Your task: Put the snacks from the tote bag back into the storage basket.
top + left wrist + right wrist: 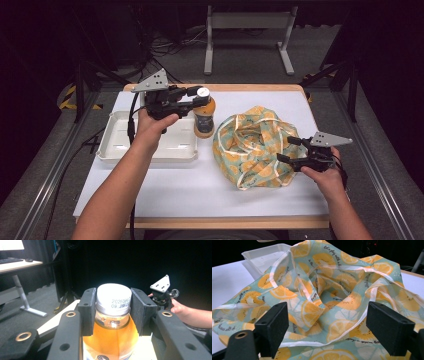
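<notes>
The left gripper (199,98) clamps the white cap of the orange juice bottle (204,116), upright between tray (112,150) and fruit-print bag (252,147), while the right gripper (287,150) stands wide open at the bag's edge.

bare table in front, tray (115,150) left, bag (252,147) right of bottle (204,117)

I see a white tray (120,150) sitting at the left of my desk (190,190), and a grey frame stand (247,22) on the floor beyond.
</notes>
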The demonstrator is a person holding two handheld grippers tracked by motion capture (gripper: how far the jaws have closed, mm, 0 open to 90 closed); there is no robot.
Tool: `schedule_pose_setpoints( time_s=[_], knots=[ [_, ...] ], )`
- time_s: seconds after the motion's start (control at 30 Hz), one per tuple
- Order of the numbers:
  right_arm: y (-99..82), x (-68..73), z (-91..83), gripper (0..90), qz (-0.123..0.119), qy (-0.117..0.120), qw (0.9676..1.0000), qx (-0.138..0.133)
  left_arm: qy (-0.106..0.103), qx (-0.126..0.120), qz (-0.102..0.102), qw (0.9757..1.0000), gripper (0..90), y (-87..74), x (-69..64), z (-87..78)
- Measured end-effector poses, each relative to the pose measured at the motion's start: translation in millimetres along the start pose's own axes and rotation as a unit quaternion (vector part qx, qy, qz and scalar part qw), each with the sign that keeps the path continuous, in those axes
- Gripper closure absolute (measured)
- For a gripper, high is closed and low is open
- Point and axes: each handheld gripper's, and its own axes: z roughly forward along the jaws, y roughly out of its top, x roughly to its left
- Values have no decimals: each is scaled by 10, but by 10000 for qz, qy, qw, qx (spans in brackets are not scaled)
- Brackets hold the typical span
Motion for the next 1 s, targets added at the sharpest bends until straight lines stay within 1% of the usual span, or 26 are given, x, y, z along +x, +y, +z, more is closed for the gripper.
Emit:
schedule_pose_setpoints(
  time_s=[0.13,0.23,0.27,0.37,0.47,0.5,0.63,0.73,0.77,0.87,0.93,0.97,1.0],
  knots=[
    [-4,7,6,194,-17,-8,10000,-26,64,22,-96,9999,583,-42,70,-86],
    [-2,9,3,194,-35,-6,10000,-70,108,96,-141,9998,583,-80,118,-141],
    [-1,9,2,194,-28,-3,10000,-75,129,109,-123,9998,583,-91,130,-153],
    [-1,7,0,194,-15,3,10000,-77,127,157,-158,9997,583,-152,177,-208],
    [-4,7,1,194,5,8,10000,-67,157,155,-212,9995,583,-213,227,-267],
    [-4,7,1,194,5,8,10000,-67,157,155,-212,9995,583,-213,227,-267],
    [-2,9,7,194,1,22,10000,-77,258,198,-321,9990,583,-315,276,-343],
    [-4,17,15,194,21,30,10000,-43,300,239,-337,9987,583,-368,313,-382],
    [-4,19,19,194,23,32,10000,-39,305,249,-389,9985,583,-409,327,-407],
    [-3,20,24,194,21,40,10000,-45,328,276,-403,9983,583,-450,343,-428],
    [-5,19,26,194,24,43,10000,-41,313,348,-423,9980,583,-501,346,-440],
    [-7,18,27,194,31,51,10000,-40,314,398,-340,9981,583,-511,358,-445],
    [-8,18,28,194,35,53,10000,-41,309,395,-400,9979,583,-533,349,-446]
  ],
)
